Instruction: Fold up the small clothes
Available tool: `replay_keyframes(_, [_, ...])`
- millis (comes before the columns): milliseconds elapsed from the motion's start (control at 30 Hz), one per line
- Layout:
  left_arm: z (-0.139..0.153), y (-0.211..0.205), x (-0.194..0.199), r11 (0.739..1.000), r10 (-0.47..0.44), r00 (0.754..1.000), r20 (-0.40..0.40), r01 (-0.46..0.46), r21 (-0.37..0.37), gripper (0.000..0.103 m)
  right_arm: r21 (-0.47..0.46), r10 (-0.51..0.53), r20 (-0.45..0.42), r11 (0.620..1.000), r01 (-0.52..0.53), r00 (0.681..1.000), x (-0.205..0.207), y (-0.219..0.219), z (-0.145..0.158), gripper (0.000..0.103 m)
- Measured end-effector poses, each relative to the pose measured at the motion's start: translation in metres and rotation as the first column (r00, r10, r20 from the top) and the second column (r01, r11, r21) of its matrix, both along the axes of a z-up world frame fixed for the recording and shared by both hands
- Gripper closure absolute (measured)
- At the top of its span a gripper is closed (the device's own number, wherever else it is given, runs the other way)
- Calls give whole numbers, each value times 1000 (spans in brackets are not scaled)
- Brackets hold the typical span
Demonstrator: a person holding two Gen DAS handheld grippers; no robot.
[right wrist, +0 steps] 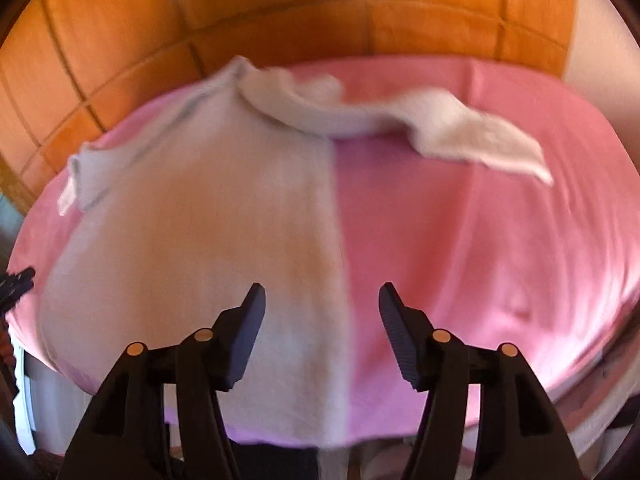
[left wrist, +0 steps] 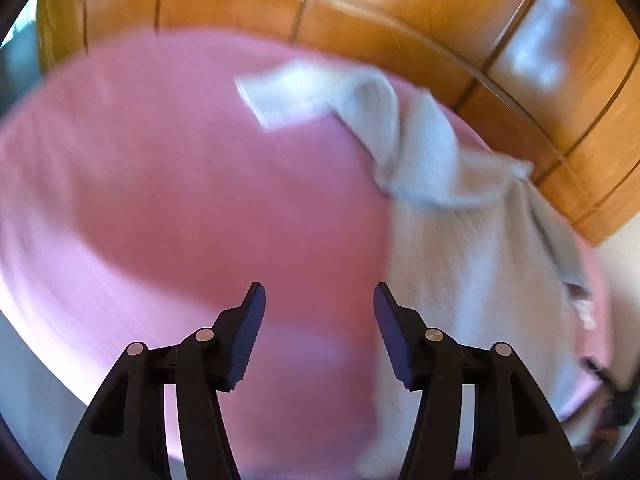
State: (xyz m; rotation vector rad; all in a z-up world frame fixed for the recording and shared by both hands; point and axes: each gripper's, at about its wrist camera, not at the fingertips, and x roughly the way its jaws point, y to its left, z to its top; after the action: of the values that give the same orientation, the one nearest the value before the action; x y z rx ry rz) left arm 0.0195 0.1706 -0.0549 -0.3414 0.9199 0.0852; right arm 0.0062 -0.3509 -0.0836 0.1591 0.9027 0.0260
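Both grippers hover over the near edge of the pink cloth [right wrist: 460,240] covering the desk. Left gripper [left wrist: 319,300] and right gripper [right wrist: 322,300]: fingers about half open, empty, touching nothing. White sweater [right wrist: 192,220] lies flat on the pink cloth, folded lengthwise, one sleeve [right wrist: 472,136] sprawled sideways at the far end. Looks mid-fold. Next I'd grab that sleeve and lay it over the body.
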Motion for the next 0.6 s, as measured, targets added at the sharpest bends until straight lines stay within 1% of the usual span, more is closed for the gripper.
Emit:
replay_keyframes(67, [8,9,12,990,25,999,36,-30,136,47,21,57,26,998,-58,998,16,22,3,39])
replay_keyframes(100, [9,13,17,983,29,999,45,-37,178,47,34,91,27,995,-91,996,25,35,1,38])
replay_keyframes(167, [13,17,34,952,28,997,69,-48,302,47,53,137,22,989,-138,990,35,59,-4,38])
replay_keyframes(200, [14,20,46,926,29,997,74,-55,374,47,63,159,19,985,-160,987,41,70,-6,38])
replay_keyframes(233, [13,27,51,915,33,997,75,-60,399,47,76,187,15,979,-187,982,49,83,-8,38])
replay_keyframes(267, [14,36,56,913,31,997,78,-59,403,47,82,216,13,973,-217,976,56,96,-11,38])
replay_keyframes(300, [17,40,66,919,10,996,88,-44,392,47,80,232,11,969,-232,973,57,104,-12,38])
replay_keyframes(333, [18,40,73,918,-11,995,96,-27,396,47,79,249,6,965,-249,968,62,112,-14,38])
replay_keyframes(400, [15,34,92,891,-51,995,89,5,454,38,96,278,-8,956,-276,961,66,126,-18,38])
replay_keyframes(433, [10,32,108,877,-69,994,81,22,481,38,105,291,-14,952,-288,957,72,132,-18,38])
replay_keyframes(500, [-3,27,130,869,-87,995,52,50,492,38,124,305,-15,946,-301,952,81,140,-18,38])
replay_keyframes(533, [-12,26,144,860,-95,995,29,67,505,38,141,308,-12,942,-303,951,86,142,-18,38])
replay_keyframes(600, [-26,22,164,846,-100,995,-6,88,526,38,174,314,-4,935,-308,950,92,142,-15,42])
